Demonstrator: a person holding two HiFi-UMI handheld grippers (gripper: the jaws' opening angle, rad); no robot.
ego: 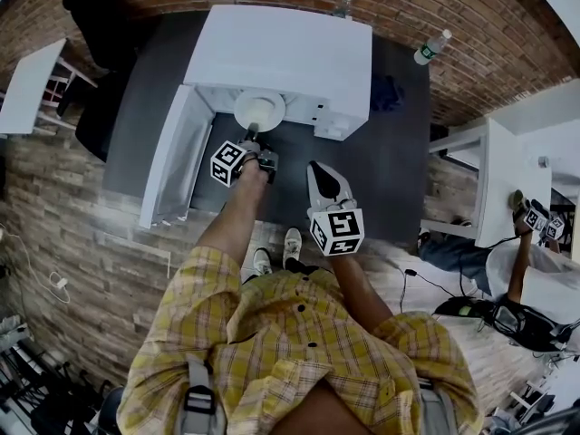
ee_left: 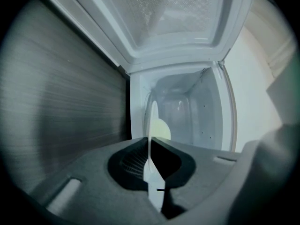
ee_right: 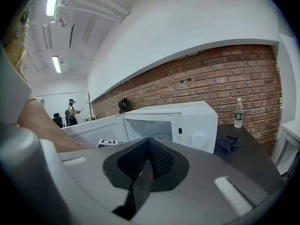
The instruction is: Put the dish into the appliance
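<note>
**Three cameras, one white microwave**

The head camera looks steeply down from above the person, over both arms, onto the top of the microwave and the dark table from a little way back. The camera on the left gripper is very near and turned on its side. It looks along the thin edge of the dish straight into the open microwave, with the door at the top. The camera on the right gripper sits farther back and looks level across the table at the microwave's front and the brick wall. All three see the microwave. The head view and the right gripper view also share the bottle.
</note>
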